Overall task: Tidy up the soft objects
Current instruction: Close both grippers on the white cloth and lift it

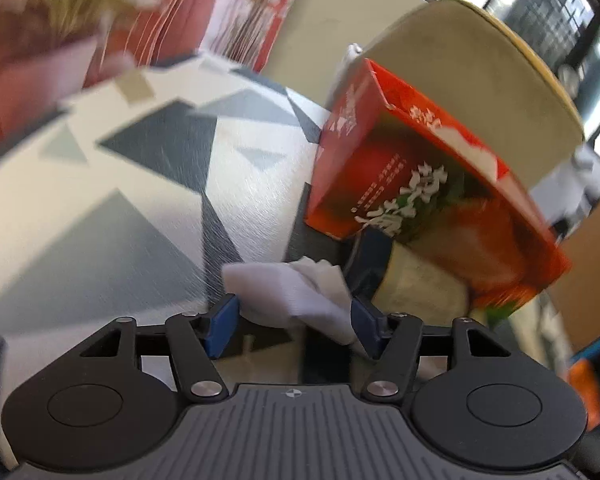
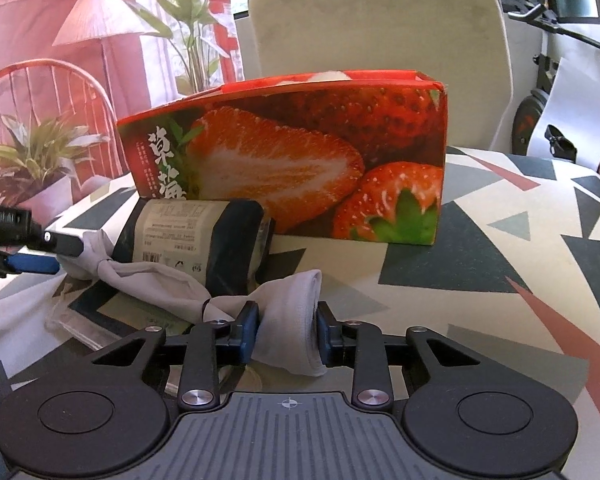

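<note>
A white sock (image 2: pixel 288 312) lies stretched on the patterned tablecloth (image 2: pixel 480 248), with a knot (image 2: pixel 104 266) toward its left end. My right gripper (image 2: pixel 287 326) has its jaws closed on the sock's open cuff end. My left gripper (image 1: pixel 292 314) has the other end of the white sock (image 1: pixel 296 292) between its blue pads; it also shows at the left of the right wrist view (image 2: pixel 56 254). A red strawberry box (image 2: pixel 300 160) stands open-topped behind the sock, with something white inside (image 2: pixel 328 75). The left wrist view is blurred; the box (image 1: pixel 420 176) appears tilted there.
A dark roll with a beige label (image 2: pixel 196 244) lies against the box front, over the sock's middle. A beige chair (image 2: pixel 380 20) stands behind the table. A potted plant (image 2: pixel 36 164) and a red wire chair (image 2: pixel 52 92) are at the far left.
</note>
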The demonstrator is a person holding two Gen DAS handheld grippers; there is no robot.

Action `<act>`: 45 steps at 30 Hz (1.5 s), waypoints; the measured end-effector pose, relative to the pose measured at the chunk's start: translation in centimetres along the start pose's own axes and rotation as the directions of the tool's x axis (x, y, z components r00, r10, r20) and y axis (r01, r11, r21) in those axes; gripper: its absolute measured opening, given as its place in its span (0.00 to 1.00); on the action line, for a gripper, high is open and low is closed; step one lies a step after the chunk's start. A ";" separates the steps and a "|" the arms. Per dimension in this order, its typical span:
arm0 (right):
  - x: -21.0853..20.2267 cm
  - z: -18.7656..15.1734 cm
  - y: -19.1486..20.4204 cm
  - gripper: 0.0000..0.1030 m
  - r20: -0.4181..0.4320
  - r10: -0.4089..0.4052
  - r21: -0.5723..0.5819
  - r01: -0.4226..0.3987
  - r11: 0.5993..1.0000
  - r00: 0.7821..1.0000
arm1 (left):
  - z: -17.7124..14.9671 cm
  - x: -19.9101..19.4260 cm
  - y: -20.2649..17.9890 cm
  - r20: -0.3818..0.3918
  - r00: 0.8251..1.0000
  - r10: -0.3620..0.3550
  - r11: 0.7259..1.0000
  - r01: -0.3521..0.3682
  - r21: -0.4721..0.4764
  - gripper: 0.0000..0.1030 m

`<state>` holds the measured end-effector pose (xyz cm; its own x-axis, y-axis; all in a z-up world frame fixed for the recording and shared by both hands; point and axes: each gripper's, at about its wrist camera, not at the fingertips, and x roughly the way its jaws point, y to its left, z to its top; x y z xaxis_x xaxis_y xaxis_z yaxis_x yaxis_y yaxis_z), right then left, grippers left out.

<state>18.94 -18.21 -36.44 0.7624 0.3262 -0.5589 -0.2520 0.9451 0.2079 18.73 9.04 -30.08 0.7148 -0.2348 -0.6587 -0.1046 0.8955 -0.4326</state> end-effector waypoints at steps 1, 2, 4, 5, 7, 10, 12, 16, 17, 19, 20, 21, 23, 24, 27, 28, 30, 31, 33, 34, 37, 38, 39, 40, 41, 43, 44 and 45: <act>0.0 0.0 0.0 0.27 -0.001 0.000 -0.001 0.000 1.000 1.000 | 0.1 0.0 0.1 -0.005 1.000 -0.009 1.000 0.009 -0.028 0.61; 0.0 0.0 0.0 0.27 -0.001 0.001 0.000 -0.001 1.000 1.000 | 0.2 0.0 0.1 -0.006 1.000 -0.017 0.999 0.016 -0.045 0.61; 0.0 0.0 0.0 0.27 -0.001 0.002 0.000 -0.002 1.000 1.000 | 0.4 0.2 0.2 -0.007 1.000 -0.024 0.998 0.024 -0.066 0.61; 0.0 0.0 0.0 0.27 -0.002 0.002 -0.001 -0.002 1.000 1.000 | 0.5 0.4 0.3 -0.011 1.000 -0.026 0.996 0.025 -0.082 0.61; 0.1 0.0 0.0 0.27 -0.005 0.002 -0.006 -0.002 1.000 1.000 | 0.8 1.1 0.6 -0.026 0.999 -0.034 0.991 0.030 -0.130 0.61; 0.1 0.0 0.1 0.26 -0.009 0.002 -0.017 -0.002 1.000 1.000 | 1.2 1.9 0.7 -0.008 1.000 -0.015 0.988 0.014 -0.152 0.61; 0.1 0.0 0.1 0.26 -0.010 0.002 -0.018 -0.003 1.000 1.000 | 1.4 2.4 0.7 -0.006 1.000 -0.007 0.988 0.006 -0.152 0.61; 0.2 0.0 0.2 0.26 -0.011 0.002 -0.018 -0.002 1.000 1.000 | 1.7 3.1 0.8 0.015 1.000 -0.022 0.985 0.025 -0.169 0.60; 0.2 0.0 0.2 0.26 -0.011 0.001 -0.018 -0.001 1.000 1.000 | 1.8 3.1 0.7 0.031 0.999 -0.025 0.987 0.030 -0.158 0.58; 0.3 0.0 0.1 0.26 -0.013 0.002 -0.018 -0.002 1.000 1.000 | 1.8 2.9 0.5 0.055 0.998 -0.025 0.992 0.031 -0.124 0.42; 0.3 0.0 0.2 0.26 -0.013 0.002 -0.017 -0.002 1.000 1.000 | 1.7 2.9 0.5 0.057 0.998 -0.017 0.994 0.023 -0.111 0.28; 0.3 -0.1 0.2 0.26 -0.014 0.002 -0.016 -0.002 1.000 1.000 | 1.7 2.9 0.5 0.055 0.998 -0.020 0.994 0.026 -0.104 0.22; 0.2 0.0 0.2 0.26 -0.014 0.001 -0.018 -0.001 1.000 1.000 | 1.6 2.7 0.6 0.056 0.998 -0.041 0.995 0.046 -0.092 0.16; 0.2 0.0 0.2 0.26 -0.015 0.000 -0.020 0.000 1.000 1.000 | 1.5 2.4 0.6 0.063 0.997 -0.046 0.996 0.051 -0.079 0.15; 0.2 -0.1 0.2 0.26 -0.015 0.000 -0.019 0.000 1.000 1.000 | 1.2 1.2 0.1 0.086 0.995 -0.055 0.998 0.057 -0.017 0.14; 0.2 0.0 0.2 0.26 -0.014 0.001 -0.018 -0.001 1.000 1.000 | 1.0 0.5 0.0 0.097 0.994 -0.057 0.998 0.057 0.003 0.14; 0.0 -0.1 0.3 0.26 -0.007 0.003 -0.024 -0.003 1.000 1.000 | 0.7 -0.9 -0.5 0.133 0.989 -0.067 0.997 0.061 0.048 0.14; -0.2 0.0 0.4 0.26 -0.002 0.004 -0.029 -0.004 1.000 1.000 | 0.5 -1.9 -0.7 0.158 0.984 -0.077 0.995 0.066 0.072 0.14; -0.8 0.0 0.7 0.25 0.023 0.008 -0.044 -0.007 0.999 1.000 | 0.1 -3.6 -1.1 0.217 0.970 -0.112 0.989 0.088 0.116 0.14; -1.2 0.1 0.8 0.25 0.038 0.012 -0.047 -0.010 0.999 0.999 | -0.1 -4.5 -1.3 0.250 0.959 -0.131 0.986 0.099 0.138 0.14; -2.7 0.8 1.2 0.24 0.096 0.034 -0.047 -0.029 0.998 0.995 | 0.1 -5.0 -1.7 0.277 0.953 -0.126 0.984 0.085 0.157 0.14; -3.0 1.0 1.2 0.22 0.106 0.037 -0.045 -0.032 0.998 0.994 | 0.1 -4.6 -1.4 0.259 0.959 -0.118 0.988 0.086 0.131 0.14; -3.2 1.2 1.2 0.22 0.110 0.035 -0.044 -0.030 0.999 0.993 | 0.1 -4.2 -1.1 0.241 0.964 -0.114 0.990 0.092 0.103 0.14; -3.3 1.2 1.1 0.22 0.110 0.032 -0.039 -0.028 0.999 0.993 | 0.0 -3.9 -0.8 0.224 0.968 -0.110 0.992 0.094 0.081 0.14; -3.4 1.2 0.9 0.22 0.107 0.028 -0.029 -0.025 0.999 0.994 | -0.1 -3.7 -0.6 0.212 0.971 -0.106 0.993 0.094 0.069 0.14; -3.6 1.1 0.5 0.21 0.098 0.029 -0.004 -0.028 1.000 0.995 | -0.2 -3.4 -0.6 0.198 0.975 -0.105 0.993 0.094 0.066 0.14; -3.7 1.0 0.4 0.21 0.096 0.028 0.004 -0.029 1.000 0.995 | -0.2 -3.4 -0.7 0.195 0.975 -0.103 0.993 0.091 0.072 0.14; -3.7 0.9 0.4 0.21 0.094 0.027 0.011 -0.029 1.000 0.995 | -0.2 -3.4 -0.9 0.195 0.975 -0.104 0.993 0.090 0.078 0.14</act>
<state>16.56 -19.10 -33.60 0.8079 0.3490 -0.4749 -0.2674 0.9352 0.2323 16.30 8.96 -27.61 0.8431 -0.2478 -0.4773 0.0142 0.8975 -0.4408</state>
